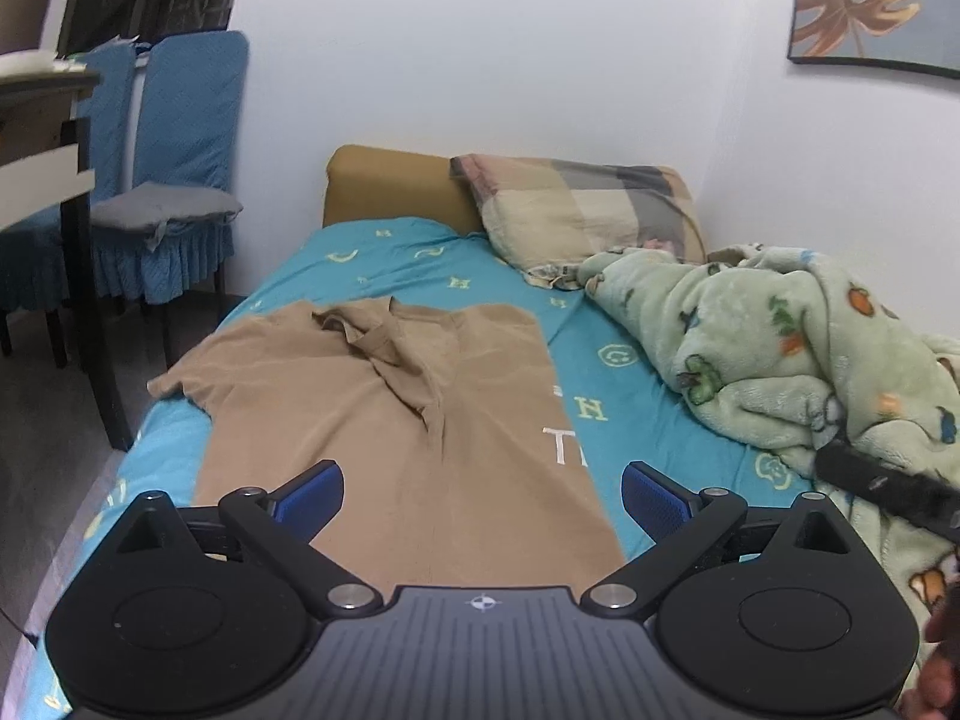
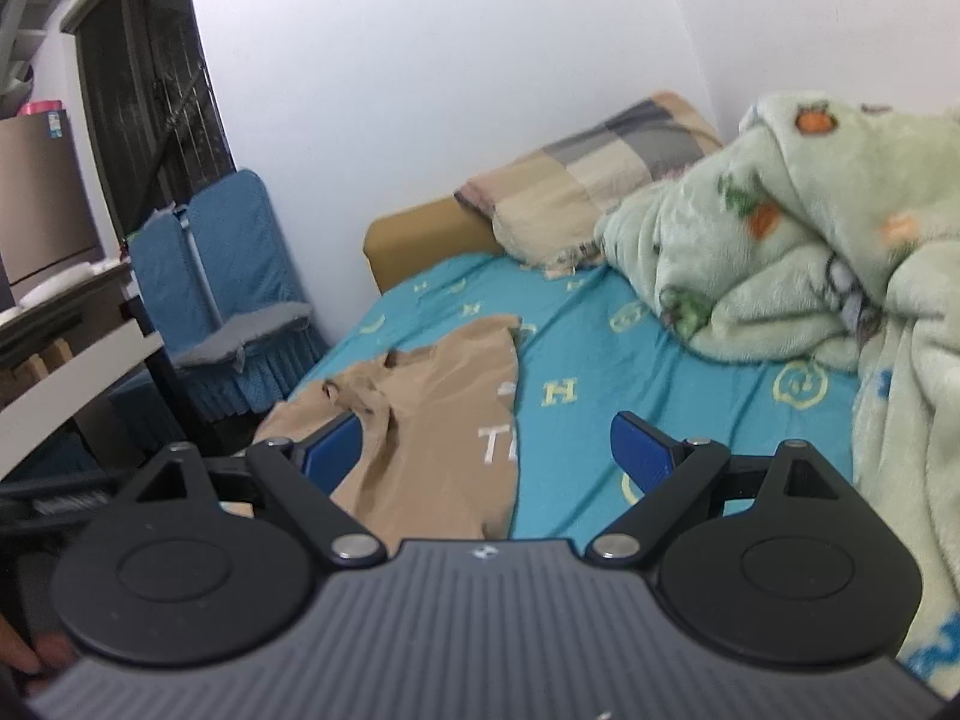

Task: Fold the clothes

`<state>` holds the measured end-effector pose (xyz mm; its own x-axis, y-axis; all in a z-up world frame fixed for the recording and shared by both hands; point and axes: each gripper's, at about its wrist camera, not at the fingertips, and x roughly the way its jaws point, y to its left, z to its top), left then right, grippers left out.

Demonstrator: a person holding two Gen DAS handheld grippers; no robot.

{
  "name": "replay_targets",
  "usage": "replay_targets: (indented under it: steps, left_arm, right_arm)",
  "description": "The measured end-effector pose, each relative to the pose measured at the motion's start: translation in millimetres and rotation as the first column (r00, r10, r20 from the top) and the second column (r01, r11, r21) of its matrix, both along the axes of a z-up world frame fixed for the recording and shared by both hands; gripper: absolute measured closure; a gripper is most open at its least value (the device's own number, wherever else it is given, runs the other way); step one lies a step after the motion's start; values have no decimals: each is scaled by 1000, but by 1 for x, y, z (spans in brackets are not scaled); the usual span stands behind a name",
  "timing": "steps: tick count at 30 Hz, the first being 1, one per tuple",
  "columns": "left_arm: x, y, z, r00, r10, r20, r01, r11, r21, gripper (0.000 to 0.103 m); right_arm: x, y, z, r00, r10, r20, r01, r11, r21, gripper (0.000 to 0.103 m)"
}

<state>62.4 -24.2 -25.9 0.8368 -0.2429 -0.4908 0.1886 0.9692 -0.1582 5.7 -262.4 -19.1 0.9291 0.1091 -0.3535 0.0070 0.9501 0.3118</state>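
A tan T-shirt (image 1: 384, 408) lies spread on the teal bed sheet (image 1: 600, 336), its right side folded over toward the middle, with a wrinkled ridge down the centre and one sleeve out at the left. My left gripper (image 1: 483, 498) is open and empty, held above the shirt's near hem. In the right wrist view the shirt (image 2: 432, 420) lies left of centre on the sheet (image 2: 600, 360). My right gripper (image 2: 486, 450) is open and empty, above the shirt's right edge. A bit of the right gripper (image 1: 888, 486) shows at the left wrist view's right edge.
A crumpled green fleece blanket (image 1: 798, 348) fills the bed's right side, also in the right wrist view (image 2: 810, 252). A plaid pillow (image 1: 588, 210) leans on the tan headboard (image 1: 384, 186). Blue-covered chairs (image 1: 174, 180) and a table (image 1: 42, 138) stand left of the bed.
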Motion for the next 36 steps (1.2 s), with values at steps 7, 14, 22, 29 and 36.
replay_targets:
  steps: [7,14,22,29,36]
  left_arm:
    - [-2,28,20,999,4,35,-3,1000,-28,3]
    - [-11,89,29,998,62,25,-59,992,-111,3]
    - [2,148,7,955,293,-48,-297,934,-200,3]
    - [12,184,-19,860,503,-88,-507,818,-271,3]
    - [50,193,-51,833,524,-177,-552,808,-209,5]
  right_arm:
    - [18,25,-16,996,41,-80,-47,996,-81,12]
    - [84,90,-26,960,232,-156,-251,961,-115,32]
    - [211,240,-60,855,467,-228,-513,828,-226,32]
    - [303,367,-98,764,565,-311,-645,670,-368,32]
    - [358,441,-132,743,557,-371,-662,530,-531,46]
